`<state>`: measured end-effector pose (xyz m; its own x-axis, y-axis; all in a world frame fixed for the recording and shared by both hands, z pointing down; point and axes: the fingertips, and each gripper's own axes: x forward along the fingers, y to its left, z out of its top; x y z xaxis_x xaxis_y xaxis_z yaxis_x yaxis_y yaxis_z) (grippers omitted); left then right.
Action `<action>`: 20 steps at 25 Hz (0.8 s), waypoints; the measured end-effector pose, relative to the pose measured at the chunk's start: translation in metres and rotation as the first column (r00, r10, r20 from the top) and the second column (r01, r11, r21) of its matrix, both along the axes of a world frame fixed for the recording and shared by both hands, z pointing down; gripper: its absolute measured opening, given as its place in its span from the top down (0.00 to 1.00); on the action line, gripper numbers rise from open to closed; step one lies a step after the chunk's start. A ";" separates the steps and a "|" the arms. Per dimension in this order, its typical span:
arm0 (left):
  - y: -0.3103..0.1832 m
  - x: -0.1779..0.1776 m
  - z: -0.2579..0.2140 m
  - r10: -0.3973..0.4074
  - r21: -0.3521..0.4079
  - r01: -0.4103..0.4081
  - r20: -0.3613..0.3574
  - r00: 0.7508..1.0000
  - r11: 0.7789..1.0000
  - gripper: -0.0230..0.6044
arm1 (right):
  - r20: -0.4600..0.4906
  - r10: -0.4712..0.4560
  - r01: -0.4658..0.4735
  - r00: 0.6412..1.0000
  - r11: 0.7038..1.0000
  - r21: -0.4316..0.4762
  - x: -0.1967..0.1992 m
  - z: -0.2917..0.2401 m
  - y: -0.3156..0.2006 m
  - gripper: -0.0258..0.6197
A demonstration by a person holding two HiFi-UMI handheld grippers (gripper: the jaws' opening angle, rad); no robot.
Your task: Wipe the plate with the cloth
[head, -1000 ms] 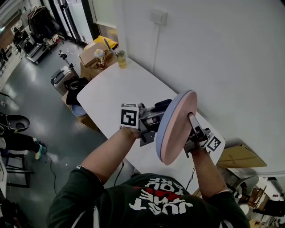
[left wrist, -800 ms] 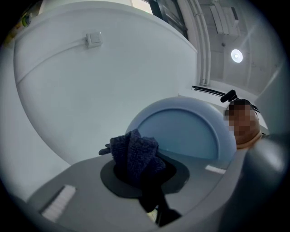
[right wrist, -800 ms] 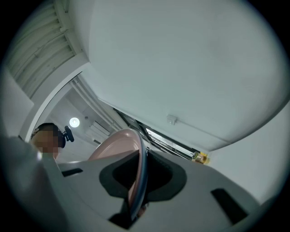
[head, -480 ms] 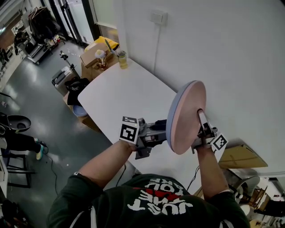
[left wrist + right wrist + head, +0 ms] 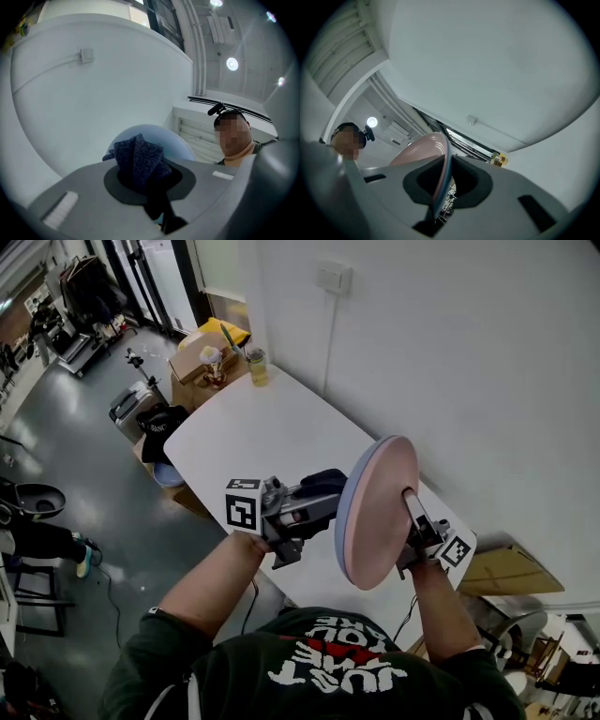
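Note:
The plate [image 5: 375, 512], pink inside and blue-grey on its back, stands on edge in the air over the white table [image 5: 253, 432]. My right gripper [image 5: 412, 514] is shut on its rim, which runs between the jaws in the right gripper view, plate [image 5: 423, 151] and gripper [image 5: 440, 192]. A dark blue cloth [image 5: 323, 482] is clamped in my left gripper [image 5: 317, 493], just left of the plate's back. In the left gripper view the cloth [image 5: 138, 157] sticks out of the gripper [image 5: 145, 183] in front of the plate's blue-grey back [image 5: 180, 145]. Whether they touch is unclear.
At the table's far end stand a jar [image 5: 256, 364] and cardboard boxes [image 5: 197, 357]. A white wall with a switch [image 5: 335, 276] runs along the table's right side. The floor to the left holds bags and equipment.
The plate swung up and right, then came back down and left. My left gripper with the cloth dropped toward me, then shifted left along the plate's back.

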<state>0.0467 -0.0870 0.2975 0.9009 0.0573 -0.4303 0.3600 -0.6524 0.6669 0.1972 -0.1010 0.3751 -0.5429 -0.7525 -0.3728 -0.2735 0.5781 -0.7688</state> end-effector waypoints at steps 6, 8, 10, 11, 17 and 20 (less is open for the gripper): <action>-0.020 0.006 -0.011 -0.036 -0.034 0.035 -0.039 0.999 0.999 0.89 | 0.015 -0.037 0.036 0.999 0.999 0.021 -0.022 -0.012 0.006 0.91; -0.023 0.015 -0.009 -0.031 -0.036 0.030 -0.025 0.999 0.999 0.89 | 0.017 -0.029 0.029 0.999 0.999 0.027 -0.022 -0.017 0.003 0.91; -0.025 0.027 -0.003 -0.019 -0.043 0.019 0.000 1.000 0.999 0.89 | 0.020 -0.018 0.017 1.000 0.999 0.032 -0.020 -0.021 -0.003 0.91; -0.025 0.032 0.000 -0.013 -0.049 0.014 0.010 1.000 0.999 0.89 | 0.019 -0.012 0.011 1.000 0.999 0.036 -0.018 -0.024 -0.006 0.91; -0.015 0.045 0.014 0.021 -0.068 -0.018 0.044 0.999 0.998 0.89 | 0.000 0.040 -0.040 0.999 0.998 0.049 -0.002 -0.030 -0.019 0.91; -0.003 0.047 0.022 0.047 -0.078 -0.042 0.056 0.997 0.996 0.89 | -0.001 0.063 -0.062 0.998 0.997 0.052 0.009 -0.029 -0.021 0.91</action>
<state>0.0941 -0.0895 0.3199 0.9216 0.0667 -0.3823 0.3471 -0.5824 0.7351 0.2058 -0.1219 0.3460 -0.4966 -0.7647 -0.4106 -0.3126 0.5989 -0.7373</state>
